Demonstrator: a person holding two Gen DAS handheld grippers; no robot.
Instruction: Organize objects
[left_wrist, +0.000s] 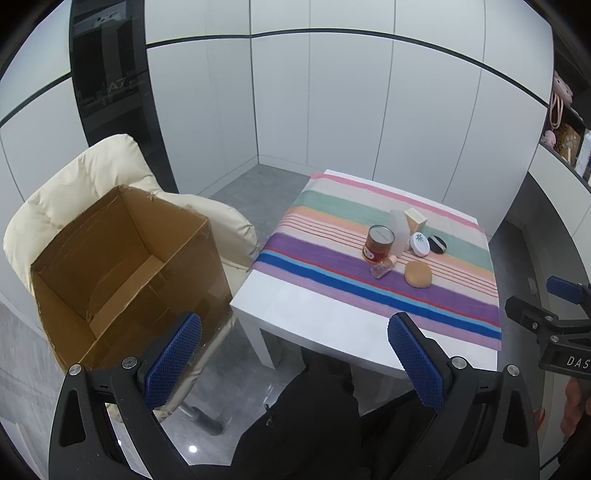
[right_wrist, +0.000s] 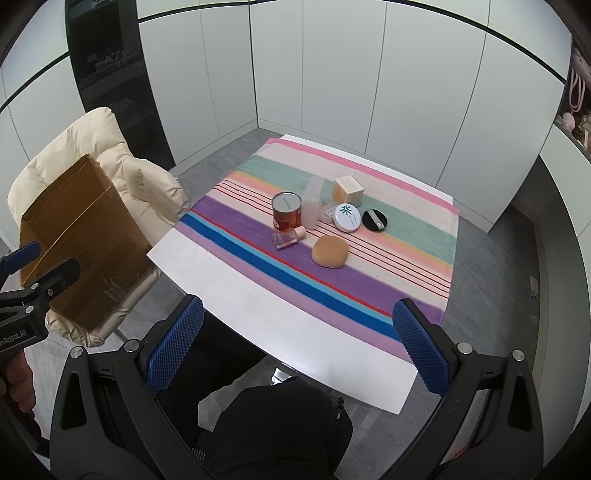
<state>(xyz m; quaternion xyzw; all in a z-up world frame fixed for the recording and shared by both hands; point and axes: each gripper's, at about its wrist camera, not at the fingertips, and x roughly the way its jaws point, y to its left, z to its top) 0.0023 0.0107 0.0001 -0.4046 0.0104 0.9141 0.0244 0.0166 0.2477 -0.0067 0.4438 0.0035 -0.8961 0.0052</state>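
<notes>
Seven small items cluster mid-cloth: a red tin (right_wrist: 287, 212), a frosted container (right_wrist: 313, 204), a cream box (right_wrist: 348, 190), a white jar (right_wrist: 346, 218), a black puff (right_wrist: 375, 220), a toppled glass bottle (right_wrist: 289, 238) and a tan sponge (right_wrist: 330, 251). The striped cloth (right_wrist: 258, 236) covers a white table (right_wrist: 258, 306) before white wall panels. Both the left gripper (left_wrist: 295, 354) and the right gripper (right_wrist: 299, 347) are spread wide, holding nothing. Only the left view shows inside the cardboard box (left_wrist: 122, 266) on the cream chair (left_wrist: 74, 177).
</notes>
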